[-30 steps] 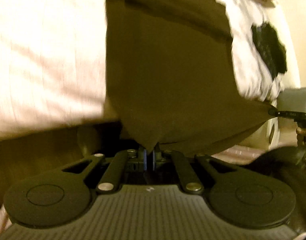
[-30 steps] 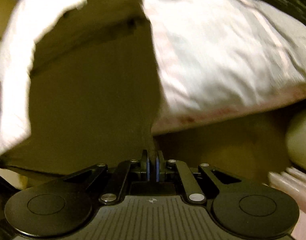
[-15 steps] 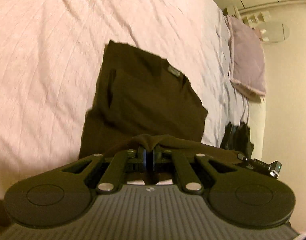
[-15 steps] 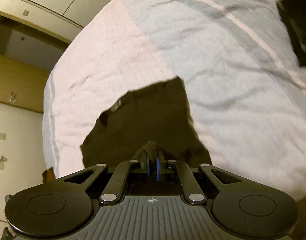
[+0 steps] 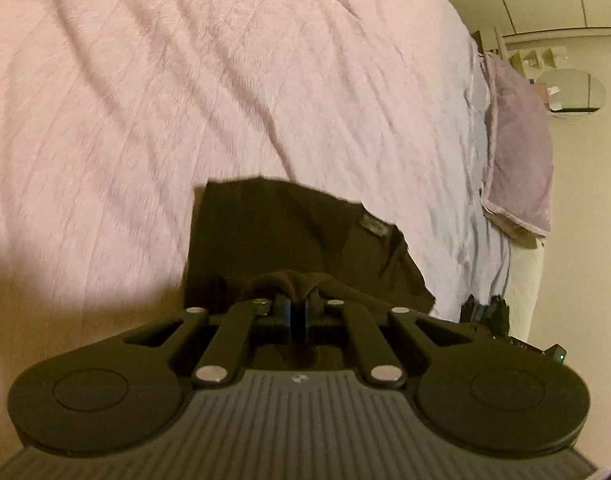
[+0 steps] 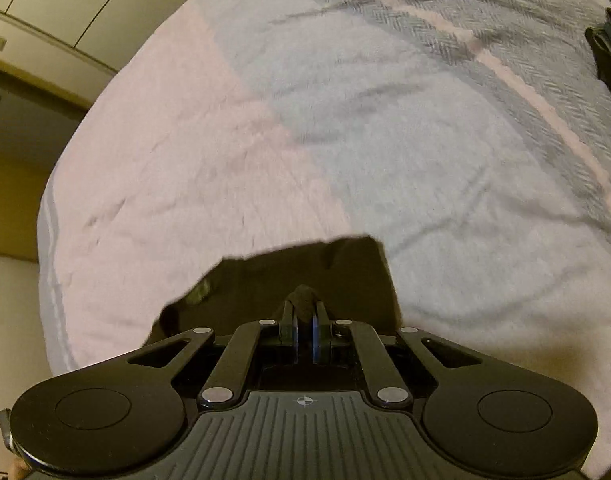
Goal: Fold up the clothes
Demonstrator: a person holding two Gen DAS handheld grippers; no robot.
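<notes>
A dark olive-brown garment (image 5: pixel 281 236) lies on the pink bedspread (image 5: pixel 153 92), its neck label facing up. My left gripper (image 5: pixel 299 304) is shut on a bunched fold of its near edge. In the right wrist view the same garment (image 6: pixel 305 268) shows just past my right gripper (image 6: pixel 304 320), which is shut on another pinch of the dark cloth. The held edge is doubled over the part lying flat. Most of the garment's near part is hidden behind the gripper bodies.
The bedspread (image 6: pixel 385 120) turns grey-blue with a pink stripe toward the right. A mauve pillow (image 5: pixel 519 148) sits at the bed's far right edge. Another dark garment (image 5: pixel 487 314) lies by that edge and shows as a dark garment (image 6: pixel 609 40) at right. Cabinets and wall lie beyond.
A second ago the garment hung stretched between both grippers in front of the bed. Both grippers have carried the held edge forward over the bed and lower, so the cloth now lies folded on itself.
</notes>
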